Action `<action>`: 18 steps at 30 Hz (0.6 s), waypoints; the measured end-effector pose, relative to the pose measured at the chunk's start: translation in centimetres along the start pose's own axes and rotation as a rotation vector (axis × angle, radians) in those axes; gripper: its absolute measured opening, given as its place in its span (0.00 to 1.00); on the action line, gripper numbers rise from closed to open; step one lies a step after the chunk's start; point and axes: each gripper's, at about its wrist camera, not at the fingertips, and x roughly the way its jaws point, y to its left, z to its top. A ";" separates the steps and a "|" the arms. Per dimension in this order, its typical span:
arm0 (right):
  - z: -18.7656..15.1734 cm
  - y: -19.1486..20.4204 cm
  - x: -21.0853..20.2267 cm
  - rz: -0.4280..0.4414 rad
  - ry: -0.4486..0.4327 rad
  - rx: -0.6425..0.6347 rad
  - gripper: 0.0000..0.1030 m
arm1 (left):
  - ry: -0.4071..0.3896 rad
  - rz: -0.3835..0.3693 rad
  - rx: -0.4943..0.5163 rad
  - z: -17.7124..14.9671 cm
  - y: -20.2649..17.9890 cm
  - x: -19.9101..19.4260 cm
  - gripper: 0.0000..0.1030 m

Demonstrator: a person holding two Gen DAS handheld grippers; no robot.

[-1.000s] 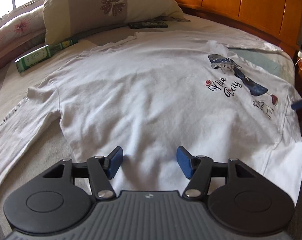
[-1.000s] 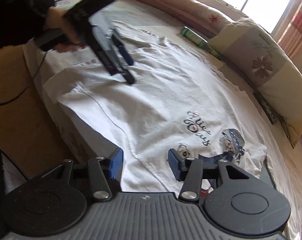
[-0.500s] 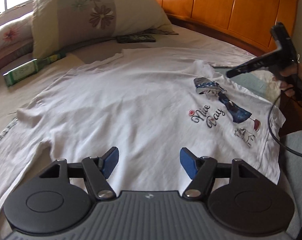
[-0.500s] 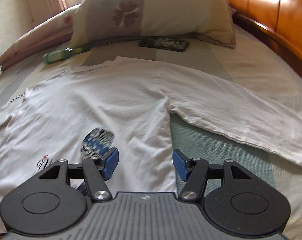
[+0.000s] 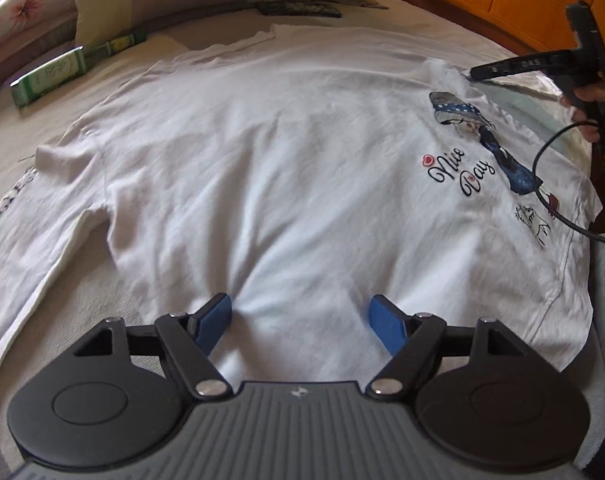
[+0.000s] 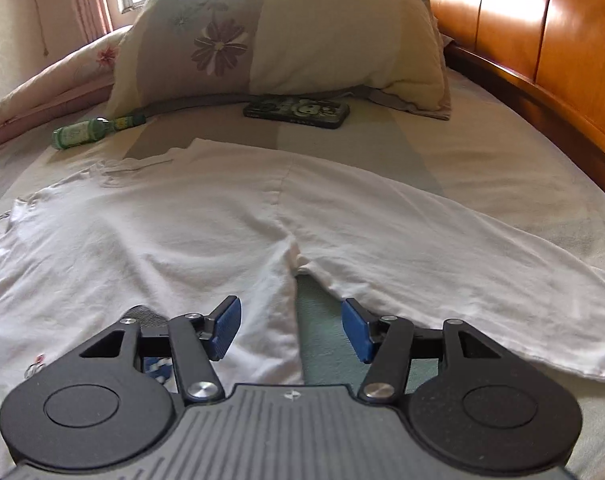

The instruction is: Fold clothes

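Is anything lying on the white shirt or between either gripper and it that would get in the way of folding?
Nothing visible does. The shirt lies spread flat on the bed, bare fabric right ahead of the left gripper, whose jaws are opening, and the right gripper, whose jaws are closing on nothing. The green bottle and phone lie beyond the collar, off the shirt.

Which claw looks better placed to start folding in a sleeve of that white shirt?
Probably the right claw: it hangs at the armpit of the white shirt, the outstretched sleeve just beside it. The left claw, jaws opening, is over the shirt's body.
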 end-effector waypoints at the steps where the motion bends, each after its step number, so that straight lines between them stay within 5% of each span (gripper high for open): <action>1: -0.4 1.0 -0.7 0.023 -0.007 -0.003 0.60 | -0.019 0.004 0.016 0.5 -0.1 -0.3 0.70; 4: -2.5 5.2 -2.0 0.109 -0.023 0.002 0.63 | -0.114 -0.027 0.044 3.6 -1.0 0.2 0.71; 9: -4.7 10.2 -0.1 0.058 -0.007 -0.010 0.63 | -0.170 -0.070 0.136 8.9 -3.4 4.8 0.72; 13: -6.6 11.4 0.1 0.064 0.027 0.086 0.75 | -0.094 -0.028 0.105 8.1 -3.2 6.8 0.73; 18: -9.5 14.9 -2.8 0.186 0.090 -0.059 0.98 | -0.053 -0.010 0.105 4.5 -2.6 4.2 0.80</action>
